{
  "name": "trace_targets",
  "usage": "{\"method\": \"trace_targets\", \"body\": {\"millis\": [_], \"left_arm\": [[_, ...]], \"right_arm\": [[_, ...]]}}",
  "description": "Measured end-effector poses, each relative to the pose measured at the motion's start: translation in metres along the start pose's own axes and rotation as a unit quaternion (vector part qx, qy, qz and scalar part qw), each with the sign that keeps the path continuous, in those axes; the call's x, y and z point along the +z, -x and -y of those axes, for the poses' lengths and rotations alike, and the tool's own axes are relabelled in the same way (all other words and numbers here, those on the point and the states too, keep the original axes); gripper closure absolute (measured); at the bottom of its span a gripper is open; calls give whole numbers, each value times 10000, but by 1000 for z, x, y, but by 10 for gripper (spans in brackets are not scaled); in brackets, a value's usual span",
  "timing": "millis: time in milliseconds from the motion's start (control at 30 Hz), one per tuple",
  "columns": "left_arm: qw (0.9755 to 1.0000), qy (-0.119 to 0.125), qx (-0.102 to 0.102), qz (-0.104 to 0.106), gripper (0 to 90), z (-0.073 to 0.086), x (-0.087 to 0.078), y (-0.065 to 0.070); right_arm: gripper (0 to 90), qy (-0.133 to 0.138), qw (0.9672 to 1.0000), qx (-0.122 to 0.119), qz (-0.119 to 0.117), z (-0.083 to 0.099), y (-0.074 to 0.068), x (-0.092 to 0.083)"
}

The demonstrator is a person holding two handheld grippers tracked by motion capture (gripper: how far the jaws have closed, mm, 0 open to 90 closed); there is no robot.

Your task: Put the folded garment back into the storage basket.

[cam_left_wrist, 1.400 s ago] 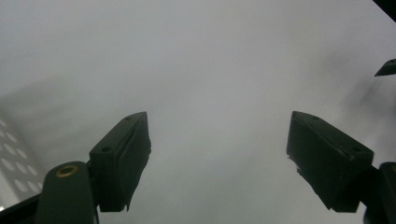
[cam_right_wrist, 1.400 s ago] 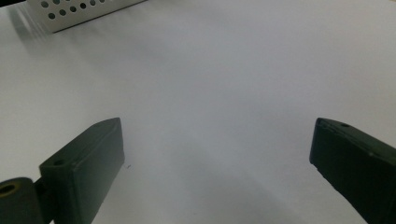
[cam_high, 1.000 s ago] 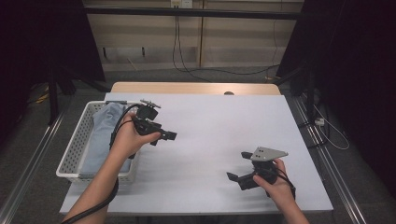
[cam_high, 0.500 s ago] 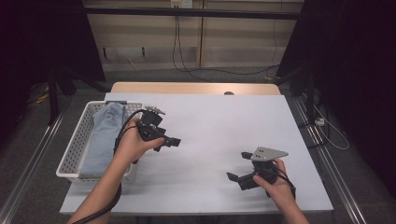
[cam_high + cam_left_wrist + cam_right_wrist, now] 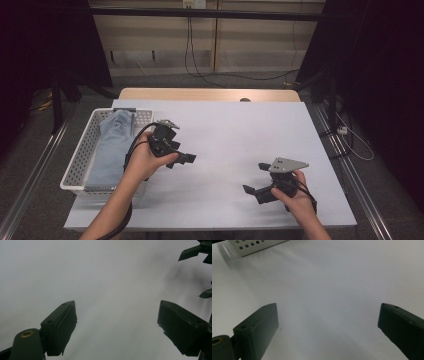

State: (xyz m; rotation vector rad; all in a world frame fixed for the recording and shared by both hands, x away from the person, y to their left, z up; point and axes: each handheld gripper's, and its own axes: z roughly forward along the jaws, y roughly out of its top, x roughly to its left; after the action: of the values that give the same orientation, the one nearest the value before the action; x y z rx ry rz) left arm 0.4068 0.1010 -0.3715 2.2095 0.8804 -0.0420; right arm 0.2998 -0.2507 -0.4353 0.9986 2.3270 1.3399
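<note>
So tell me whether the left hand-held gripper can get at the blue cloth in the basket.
Probably yes: the left hand-held gripper is open, empty, beside the basket; the blue cloth lies uncovered.

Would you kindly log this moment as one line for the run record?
left gripper: open, empty, over table | right gripper: open, empty, near front edge | blue cloth: folded in white basket

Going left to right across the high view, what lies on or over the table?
White basket with the folded blue cloth in it → left tongs, open → bare white tabletop → right tongs, open.
</note>
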Motion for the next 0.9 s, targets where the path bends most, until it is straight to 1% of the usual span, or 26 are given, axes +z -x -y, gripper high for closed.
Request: {"method": "trace_targets", "body": {"millis": [100, 267, 367, 500, 533, 567, 600, 667, 700, 733, 800, 900], "left_arm": [[10000, -11, 23, 22, 153, 4, 2, 3], [9998, -63, 192, 88, 137, 9, 5, 8], [9997, -48, 229, 109, 133, 13, 6, 11], [9992, -12, 367, 123, 125, 19, 8, 16], [9992, 6, 375, 142, 125, 20, 9, 16], [9993, 46, 330, 194, 124, 21, 10, 17], [9992, 85, 326, 225, 124, 23, 11, 18], [9992, 93, 345, 197, 122, 25, 12, 20], [9990, 94, 372, 210, 121, 26, 13, 20], [9989, 104, 381, 268, 120, 28, 14, 21], [9987, 135, 372, 310, 118, 30, 15, 22], [9987, 130, 384, 316, 118, 33, 16, 24]], "right_arm": [[28, 2, 10000, 6, 8, 0, 0, -1], [28, -32, 10000, 12, -4, 0, 0, -2], [28, -39, 10000, 5, -9, -1, 0, -2], [28, -74, 10000, 27, -43, 1, 1, -4], [28, -67, 9999, 71, -68, 2, 1, -5], [28, -61, 9999, 104, -63, 3, 2, -7], [28, -56, 9999, 123, -62, 4, 3, -8], [28, -39, 9998, 167, -65, 6, 4, -11], [28, -41, 9998, 160, -56, 6, 4, -12], [28, -50, 9999, 152, -61, 7, 4, -13], [28, -51, 9999, 141, -61, 7, 3, -14], [28, -79, 9999, 92, -78, 7, 1, -15]]}}
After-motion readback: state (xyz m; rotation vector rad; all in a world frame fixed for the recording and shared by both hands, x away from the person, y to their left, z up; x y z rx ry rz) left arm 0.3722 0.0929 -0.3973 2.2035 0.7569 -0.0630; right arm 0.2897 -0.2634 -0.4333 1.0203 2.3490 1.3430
